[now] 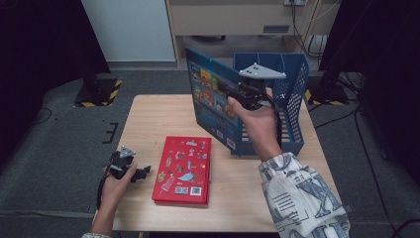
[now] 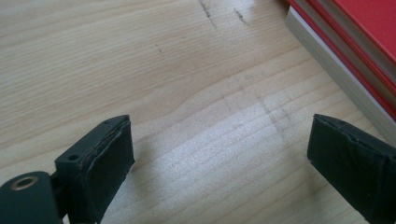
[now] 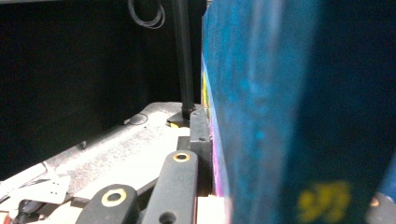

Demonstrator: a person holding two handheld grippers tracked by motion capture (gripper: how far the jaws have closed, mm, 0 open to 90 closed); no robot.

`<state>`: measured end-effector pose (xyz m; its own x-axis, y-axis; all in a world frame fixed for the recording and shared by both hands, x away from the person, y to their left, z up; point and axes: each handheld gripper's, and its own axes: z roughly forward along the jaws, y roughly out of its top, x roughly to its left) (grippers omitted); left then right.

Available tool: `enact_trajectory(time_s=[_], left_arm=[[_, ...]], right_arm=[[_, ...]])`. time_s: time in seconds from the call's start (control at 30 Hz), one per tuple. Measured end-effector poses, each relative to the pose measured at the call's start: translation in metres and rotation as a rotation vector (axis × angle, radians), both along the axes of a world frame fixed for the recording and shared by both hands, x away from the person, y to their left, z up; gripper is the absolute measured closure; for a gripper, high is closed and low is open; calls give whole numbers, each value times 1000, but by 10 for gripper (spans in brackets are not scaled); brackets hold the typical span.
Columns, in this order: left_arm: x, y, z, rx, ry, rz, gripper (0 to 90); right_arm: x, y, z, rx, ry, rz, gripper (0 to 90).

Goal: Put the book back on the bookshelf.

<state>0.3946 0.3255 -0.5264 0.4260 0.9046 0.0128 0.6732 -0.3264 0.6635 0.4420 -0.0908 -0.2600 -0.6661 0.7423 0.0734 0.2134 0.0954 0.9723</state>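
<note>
My right gripper point(image 1: 238, 97) is shut on a blue picture book point(image 1: 210, 99), held upright above the table just left of a blue file rack point(image 1: 292, 106). In the right gripper view the blue picture book point(image 3: 280, 116) covers the right half, and one black finger point(image 3: 200, 135) presses on its cover. A stack of red books point(image 1: 184, 169) lies flat at the table's front middle. My left gripper point(image 1: 142, 172) rests low near the front left edge, open, with bare wood between its pads point(image 2: 109, 161) and the red books point(image 2: 345, 51) off to one side.
The wooden table point(image 1: 148, 119) stands on grey carpet. Black stands with striped bases sit on the floor at the left point(image 1: 96, 91) and right point(image 1: 327, 91). A person's patterned sleeve point(image 1: 297, 198) reaches in at the bottom right.
</note>
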Motion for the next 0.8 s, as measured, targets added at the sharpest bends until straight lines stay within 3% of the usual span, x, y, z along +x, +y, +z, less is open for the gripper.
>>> enact_trajectory(time_s=[0.27,0.8], left_arm=[[0,-2,-4,-1,17,-5,33],[-4,-1,-10,-30,-37,-6,0]], right_arm=[[0,-25,5,16,-1,-49,826],[3,-53,12,17,-4,-129,826]])
